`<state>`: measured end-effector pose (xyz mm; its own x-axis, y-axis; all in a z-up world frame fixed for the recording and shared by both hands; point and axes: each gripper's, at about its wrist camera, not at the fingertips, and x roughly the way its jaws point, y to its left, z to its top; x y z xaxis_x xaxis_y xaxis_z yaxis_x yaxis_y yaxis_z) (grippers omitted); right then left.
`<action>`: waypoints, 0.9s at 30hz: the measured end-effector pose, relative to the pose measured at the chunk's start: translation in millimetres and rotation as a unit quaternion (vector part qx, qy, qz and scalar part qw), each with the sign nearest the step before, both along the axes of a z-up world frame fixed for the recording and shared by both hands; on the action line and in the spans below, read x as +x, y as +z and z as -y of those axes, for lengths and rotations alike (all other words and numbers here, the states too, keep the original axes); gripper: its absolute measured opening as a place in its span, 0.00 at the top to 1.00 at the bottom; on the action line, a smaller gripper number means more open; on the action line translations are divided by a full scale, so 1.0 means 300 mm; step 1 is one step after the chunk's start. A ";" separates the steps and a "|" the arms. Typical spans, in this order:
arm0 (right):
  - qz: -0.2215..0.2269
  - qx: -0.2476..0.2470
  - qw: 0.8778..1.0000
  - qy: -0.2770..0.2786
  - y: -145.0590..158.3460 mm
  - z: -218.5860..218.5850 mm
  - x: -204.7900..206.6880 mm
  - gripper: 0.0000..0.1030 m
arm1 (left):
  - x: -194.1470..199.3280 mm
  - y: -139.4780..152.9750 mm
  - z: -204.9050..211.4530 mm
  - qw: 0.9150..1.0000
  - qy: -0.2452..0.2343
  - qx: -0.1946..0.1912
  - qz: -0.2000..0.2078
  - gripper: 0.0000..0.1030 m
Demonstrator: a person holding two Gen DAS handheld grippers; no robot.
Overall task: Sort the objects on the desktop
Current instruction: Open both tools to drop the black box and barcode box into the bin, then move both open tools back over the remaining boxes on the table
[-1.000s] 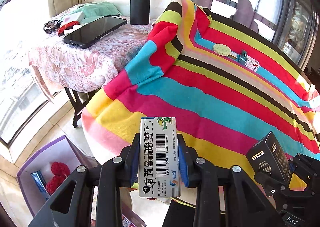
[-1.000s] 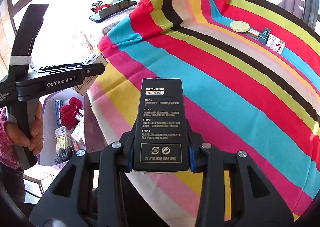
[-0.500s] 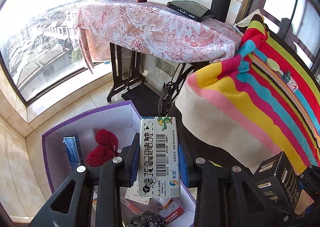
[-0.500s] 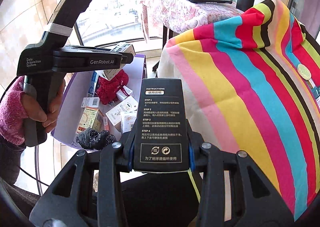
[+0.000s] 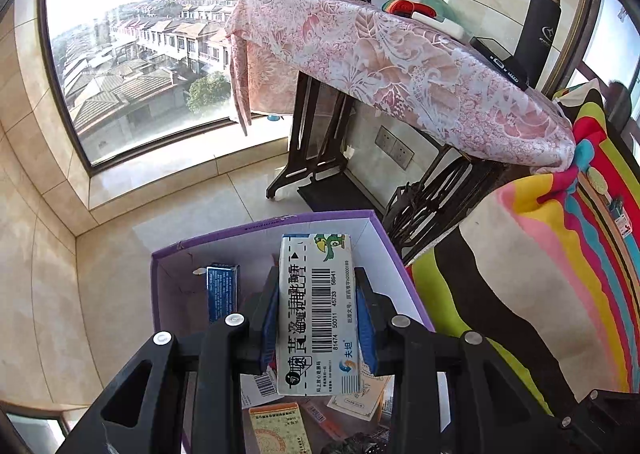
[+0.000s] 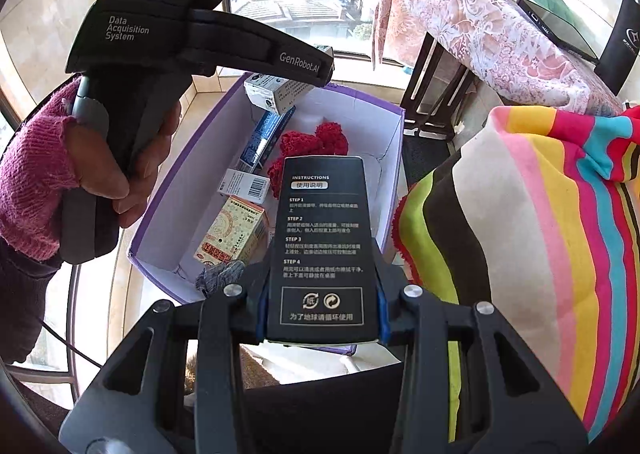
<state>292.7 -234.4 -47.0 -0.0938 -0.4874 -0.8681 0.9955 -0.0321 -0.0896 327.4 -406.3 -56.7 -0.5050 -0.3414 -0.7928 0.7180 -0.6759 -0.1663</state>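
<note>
My left gripper point(image 5: 318, 318) is shut on a white medicine box point(image 5: 316, 310) with a barcode and a green parrot, held above the open purple box point(image 5: 256, 230) on the floor. My right gripper point(image 6: 322, 294) is shut on a black box point(image 6: 322, 238) printed with instructions, held over the near end of the same purple box point(image 6: 192, 158). The left gripper with its white box point(image 6: 272, 92) shows in the right wrist view over the purple box's far side. Inside lie a blue box point(image 5: 222, 290), a red pom-pom point(image 6: 308, 146) and several small cartons.
The striped tablecloth point(image 6: 560, 234) hangs to the right of the purple box. A side table under a pink cloth point(image 5: 400, 66) holds a black bottle point(image 5: 538, 30) and a phone point(image 5: 500, 62). A window point(image 5: 140, 54) and tiled floor lie to the left.
Both grippers have swung left and down from over the striped table to above the purple box on the floor, each still holding its box.
</note>
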 end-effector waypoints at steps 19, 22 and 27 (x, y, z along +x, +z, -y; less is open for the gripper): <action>0.056 -0.068 0.996 0.006 0.044 -0.026 -0.006 0.34 | 0.058 -0.045 0.071 0.997 0.067 0.004 0.046 0.21; 0.060 -0.081 0.995 -0.022 0.069 -0.067 -0.057 0.34 | 0.021 -0.029 0.035 0.997 0.053 -0.009 0.059 0.21; 0.036 -0.109 0.990 -0.082 0.134 -0.174 -0.184 0.33 | -0.084 0.028 -0.077 0.998 -0.004 -0.021 0.054 0.21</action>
